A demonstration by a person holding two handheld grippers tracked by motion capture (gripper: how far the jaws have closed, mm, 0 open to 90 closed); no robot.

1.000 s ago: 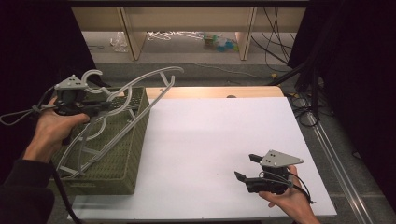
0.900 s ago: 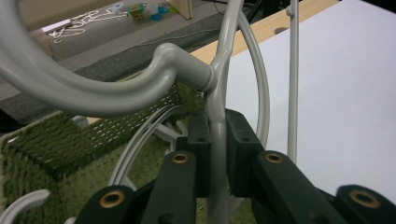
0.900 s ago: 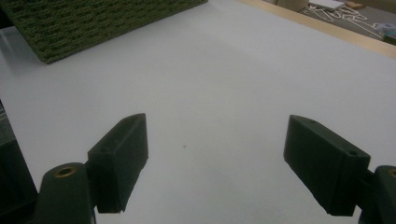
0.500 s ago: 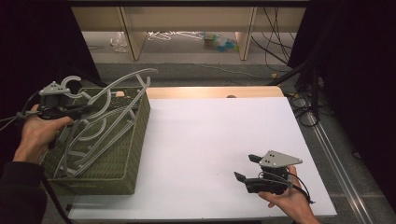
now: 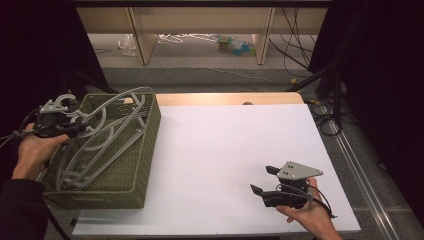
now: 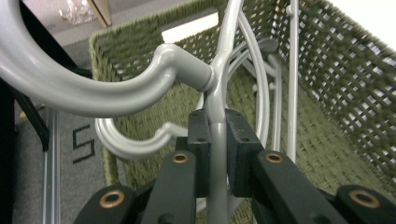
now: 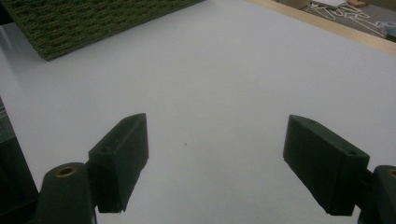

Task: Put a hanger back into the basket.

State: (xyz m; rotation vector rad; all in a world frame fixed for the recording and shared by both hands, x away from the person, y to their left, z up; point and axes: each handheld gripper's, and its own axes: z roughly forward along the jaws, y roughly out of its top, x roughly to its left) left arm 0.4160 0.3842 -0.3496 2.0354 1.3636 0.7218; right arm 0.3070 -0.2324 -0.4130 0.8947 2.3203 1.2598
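White table (image 5: pixel 240 150), grey floor (image 5: pixel 210 60) behind, wooden shelving (image 5: pixel 137 30), dark surroundings.

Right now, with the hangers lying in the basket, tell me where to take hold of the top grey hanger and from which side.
Grip the grey hanger on its thin straight neck just below the hook, coming from the person's side at the basket's left rim. That stem is narrow enough for the jaws and stands above the pile. The left hand-held gripper is shut on it exactly there; the right hand-held gripper hangs open.

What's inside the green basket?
Grey plastic hangers lie inside the green basket, piled over each other. The left hand-held gripper is clamped on one hanger's neck. The hangers and the near wall hide parts of the basket's bottom.
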